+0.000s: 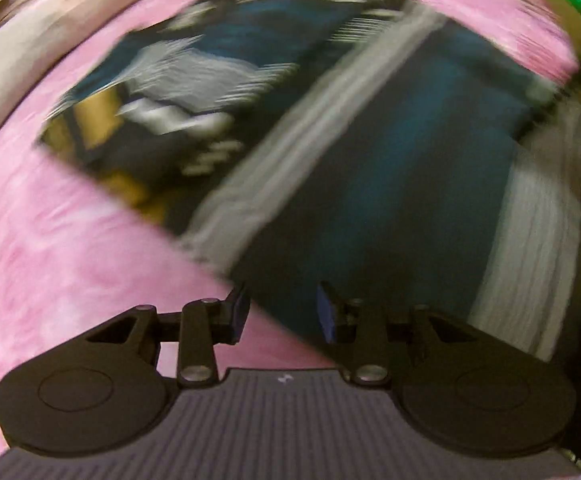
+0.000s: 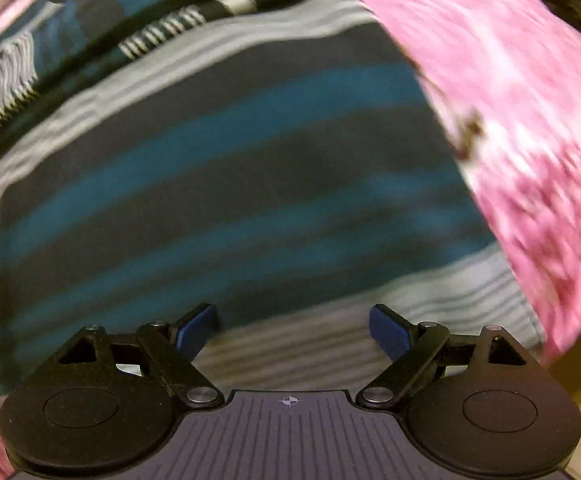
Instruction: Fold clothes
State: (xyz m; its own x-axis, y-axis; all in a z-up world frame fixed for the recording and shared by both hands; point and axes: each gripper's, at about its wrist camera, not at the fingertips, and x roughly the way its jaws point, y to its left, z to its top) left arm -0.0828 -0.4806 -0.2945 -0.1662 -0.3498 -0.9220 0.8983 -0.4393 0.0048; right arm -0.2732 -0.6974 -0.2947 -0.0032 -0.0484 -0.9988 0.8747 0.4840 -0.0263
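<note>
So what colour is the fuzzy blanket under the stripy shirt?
Pink blanket, seen best in the right wrist view.

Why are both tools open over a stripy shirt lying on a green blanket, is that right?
Nearly. The blanket is pink, not green; both wrist views show it. The rest holds: the left tool and right tool are open over the stripy shirt.

garment (image 2: 226, 168) striped in dark grey and teal with pale grey bands, plus yellow and black-white hatched patches at its far end; cover (image 1: 70, 264) beneath mottled pink and white; gripper pads (image 2: 194, 332) blue on black linkages.
</note>
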